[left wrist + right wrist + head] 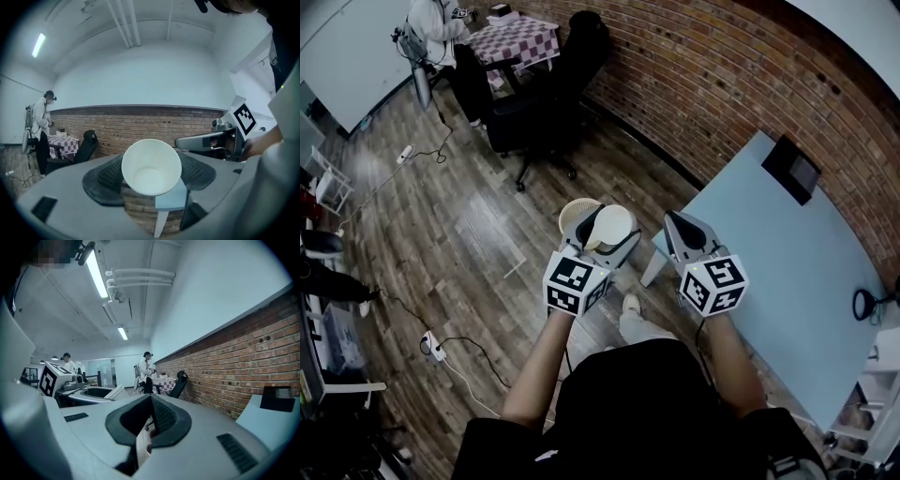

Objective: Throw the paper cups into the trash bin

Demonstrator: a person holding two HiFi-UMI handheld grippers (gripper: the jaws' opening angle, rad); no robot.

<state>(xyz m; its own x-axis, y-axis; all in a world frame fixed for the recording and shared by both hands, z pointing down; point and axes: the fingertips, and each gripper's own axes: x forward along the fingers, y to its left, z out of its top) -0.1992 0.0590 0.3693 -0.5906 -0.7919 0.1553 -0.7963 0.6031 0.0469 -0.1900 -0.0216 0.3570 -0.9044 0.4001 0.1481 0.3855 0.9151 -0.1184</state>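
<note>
Wooden flooring [487,234] runs to a brick wall [703,84], and a pale blue table [787,272] stands at right. The left gripper [151,171] has its jaws part-open, pressed on the sides of a white paper cup [612,225]. The cup is held over the floor off the table's corner, and in the head view it shows just beside a round tan bin [574,212]. The right gripper [151,416] has its jaws together and empty.

cup [151,167]: matt paper | wall [722,75]: rough brick | floor [469,187]: worn wood planks | table [787,262]: smooth, seemingly matt
</note>
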